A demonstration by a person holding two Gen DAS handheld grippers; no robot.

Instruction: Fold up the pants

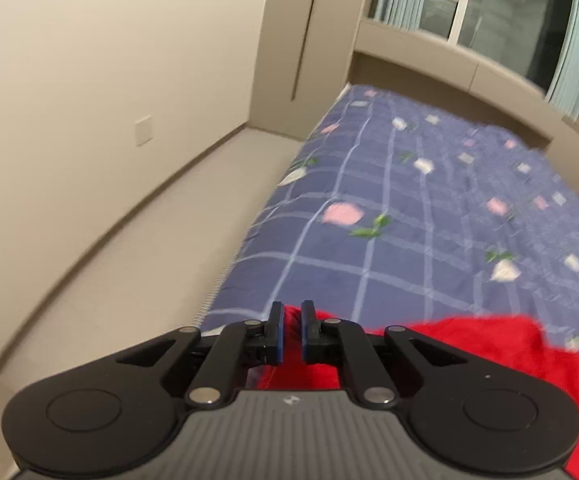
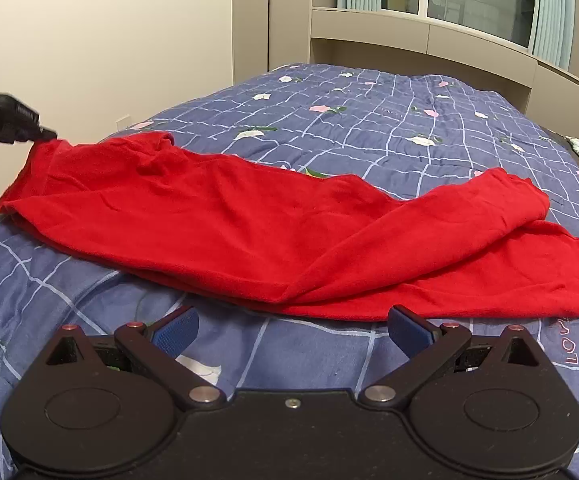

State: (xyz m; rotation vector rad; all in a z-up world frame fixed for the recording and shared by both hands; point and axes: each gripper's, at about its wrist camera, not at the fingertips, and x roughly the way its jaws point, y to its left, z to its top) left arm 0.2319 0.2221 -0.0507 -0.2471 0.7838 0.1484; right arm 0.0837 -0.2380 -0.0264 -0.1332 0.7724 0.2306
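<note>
My left tongs (image 2: 51, 135) are clamped on the red pants' (image 2: 249, 224) waistband at nine o'clock. My right tongs (image 2: 291, 330) stand apart over the bed (image 2: 409, 120), empty. I should pinch the hem at three o'clock and pull both ends taut.

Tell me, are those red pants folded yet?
Not neatly: the red pants lie stretched across the quilt, legs loosely overlapping, one end pinched by the left hand-held gripper.

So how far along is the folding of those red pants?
Barely begun. The red pants lie spread lengthwise on the bedspread, with no neat fold visible. In hand: the left gripper has pinched one end. The right gripper hangs open over the near edge, holding nothing. All the folding remains.
</note>
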